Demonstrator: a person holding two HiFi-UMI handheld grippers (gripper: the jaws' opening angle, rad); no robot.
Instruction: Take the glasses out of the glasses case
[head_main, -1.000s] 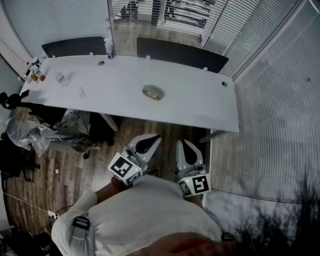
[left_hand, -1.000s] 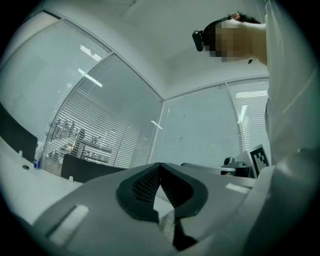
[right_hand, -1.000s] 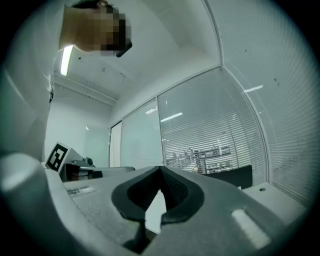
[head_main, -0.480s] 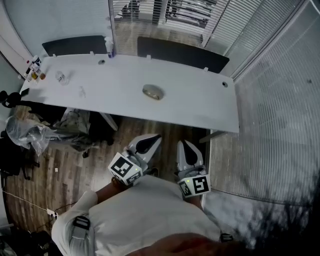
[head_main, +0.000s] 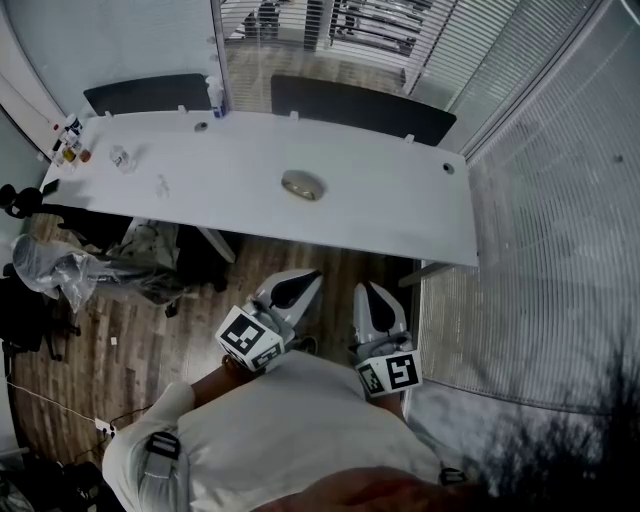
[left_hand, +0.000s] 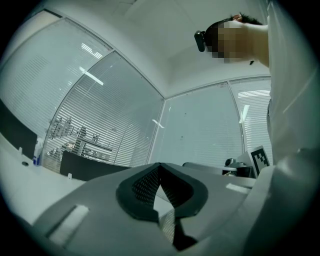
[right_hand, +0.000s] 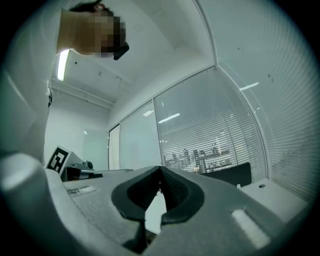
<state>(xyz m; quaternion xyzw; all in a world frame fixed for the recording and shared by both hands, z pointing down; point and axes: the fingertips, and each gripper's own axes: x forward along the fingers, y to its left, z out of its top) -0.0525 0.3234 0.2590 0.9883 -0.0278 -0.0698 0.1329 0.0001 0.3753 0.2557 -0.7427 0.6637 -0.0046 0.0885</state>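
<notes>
A closed oval glasses case (head_main: 303, 184) lies near the middle of the long white table (head_main: 380, 210). Both grippers are held close to the person's body, well short of the table's near edge. My left gripper (head_main: 296, 285) is shut and holds nothing. My right gripper (head_main: 372, 297) is beside it, also shut and empty. In the left gripper view (left_hand: 159, 172) and the right gripper view (right_hand: 159, 176) the jaws stand tip to tip, pointing about level at glass walls with blinds. The case shows in neither gripper view.
Small bottles (head_main: 70, 140) and a clear cup (head_main: 121, 157) stand at the table's far left end, a spray bottle (head_main: 215, 95) at its back edge. Two dark chairs (head_main: 350, 108) are behind it. Bags (head_main: 90, 265) lie on the wood floor at left. Glass partitions (head_main: 540, 230) run along the right.
</notes>
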